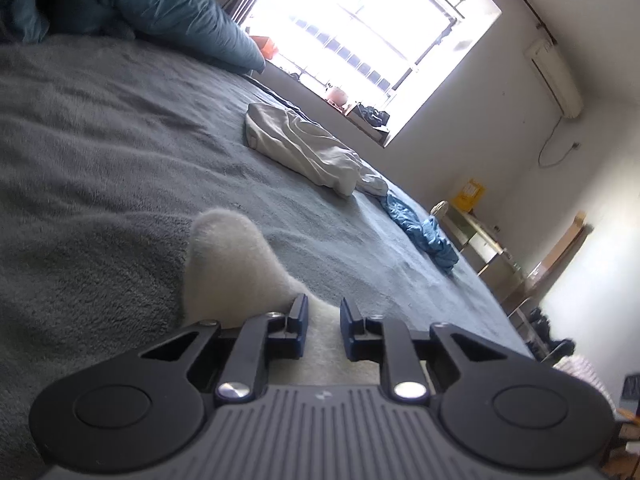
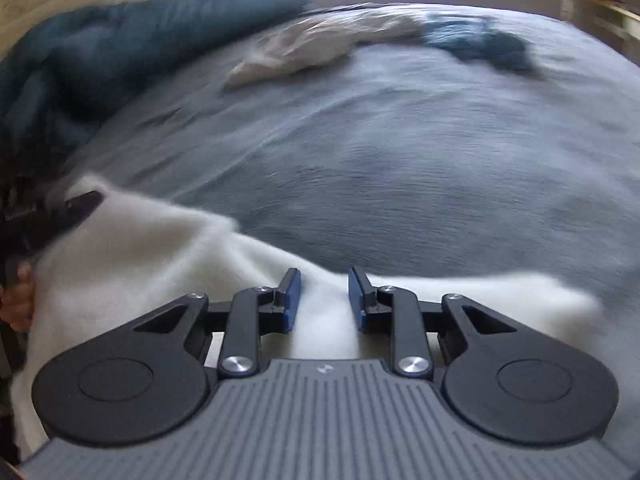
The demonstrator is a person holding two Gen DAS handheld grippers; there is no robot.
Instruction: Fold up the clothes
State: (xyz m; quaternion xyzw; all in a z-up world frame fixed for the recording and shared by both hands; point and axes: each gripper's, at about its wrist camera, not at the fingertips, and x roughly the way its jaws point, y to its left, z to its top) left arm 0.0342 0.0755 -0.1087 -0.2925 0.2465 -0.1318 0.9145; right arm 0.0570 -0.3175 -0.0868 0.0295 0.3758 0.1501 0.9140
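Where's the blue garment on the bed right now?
In the left wrist view the blue garment lies crumpled near the bed's right edge, just past the beige garment and well beyond the white fuzzy garment.

My fuzzy sweater [image 2: 132,256] is plain white. The bed [image 1: 120,128] under it wears a grey-blue fleecy blanket. The pillow [image 1: 160,0] is teal. Farther off lie a cream garment [image 1: 304,148] and a bright blue one [image 1: 420,228]. My left hand-held gripper [image 1: 323,312] and right hand-held gripper [image 2: 324,280] are black with blue pads.
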